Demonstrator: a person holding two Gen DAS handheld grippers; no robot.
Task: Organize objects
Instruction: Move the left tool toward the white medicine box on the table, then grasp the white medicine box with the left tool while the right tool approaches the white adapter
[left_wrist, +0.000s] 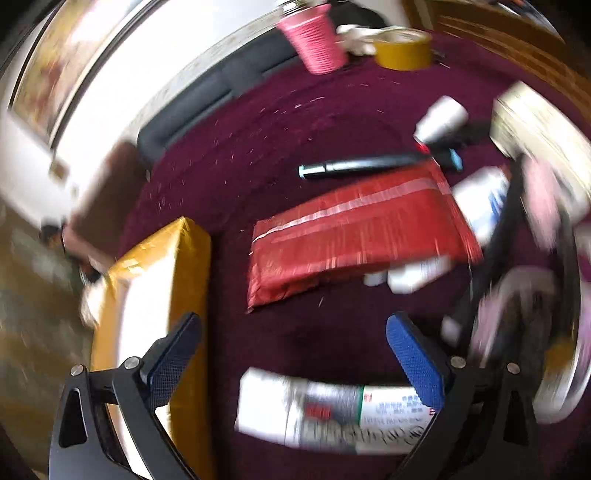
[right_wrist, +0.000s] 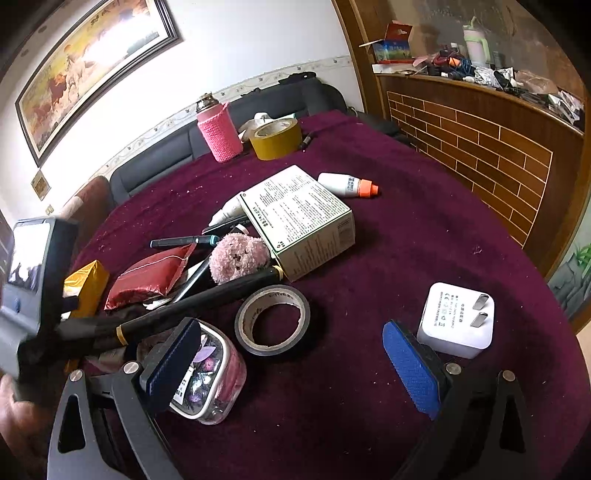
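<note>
My left gripper is open above the maroon tablecloth, with a white printed tube lying low between its fingers. Ahead lie a red foil pouch, a black marker and a gold box; the view is motion-blurred. My right gripper is open and empty over the cloth. A roll of black tape lies between its fingers, a clear jar at the left finger, a white charger by the right one. The left gripper's body shows at left.
In the right wrist view a white carton, a pink plush, a white bottle with orange cap, a pink-sleeved bottle and yellow tape lie on the table. A dark sofa and a brick-patterned counter stand behind.
</note>
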